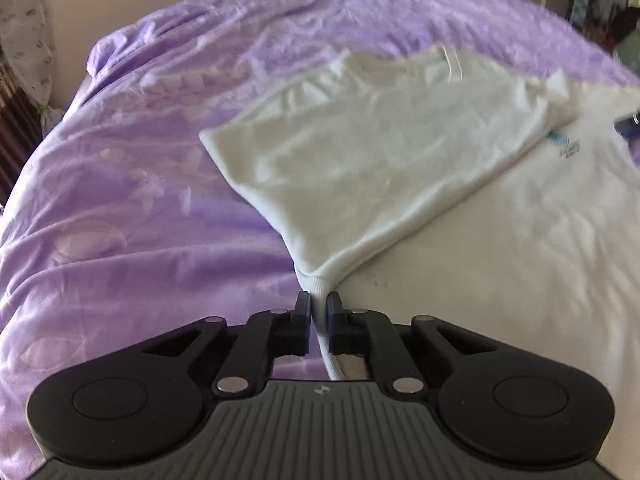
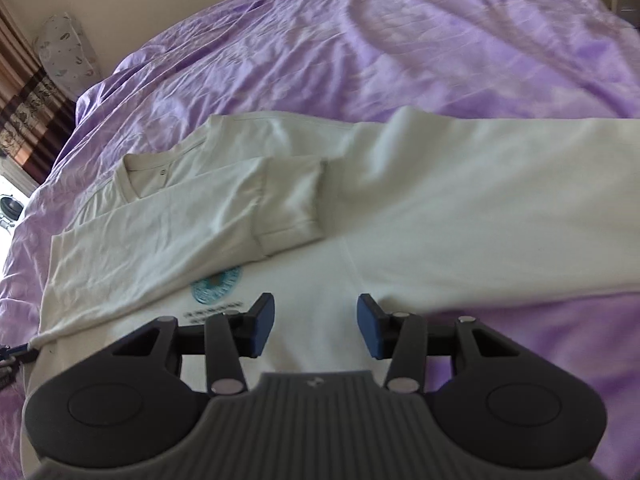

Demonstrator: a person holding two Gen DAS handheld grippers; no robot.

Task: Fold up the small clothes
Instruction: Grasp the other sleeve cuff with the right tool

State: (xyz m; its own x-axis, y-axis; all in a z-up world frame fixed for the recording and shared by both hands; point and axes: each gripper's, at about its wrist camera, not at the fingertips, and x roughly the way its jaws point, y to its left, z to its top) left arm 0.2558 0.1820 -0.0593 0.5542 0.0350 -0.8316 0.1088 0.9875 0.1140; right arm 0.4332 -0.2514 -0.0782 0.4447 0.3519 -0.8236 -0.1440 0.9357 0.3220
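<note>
A white T-shirt [image 1: 500, 240] with a small teal print [image 2: 216, 284] lies on a purple bedspread [image 1: 140, 208]. My left gripper [image 1: 319, 300] is shut on the shirt's hem corner and holds one side flap [image 1: 360, 168] lifted and folded over the shirt's body. In the right wrist view the shirt [image 2: 460, 208] lies spread out, its left side and short sleeve [image 2: 288, 208] folded inward below the collar [image 2: 148, 176]. My right gripper [image 2: 316, 314] is open and empty, low over the shirt's front beside the print.
The purple bedspread [image 2: 400, 40] is wrinkled and covers the whole bed. A patterned white pillow [image 2: 66, 52] and a brown curtain [image 2: 24, 112] stand at the far left against a beige wall. Dark furniture [image 1: 592, 4] shows at the far right.
</note>
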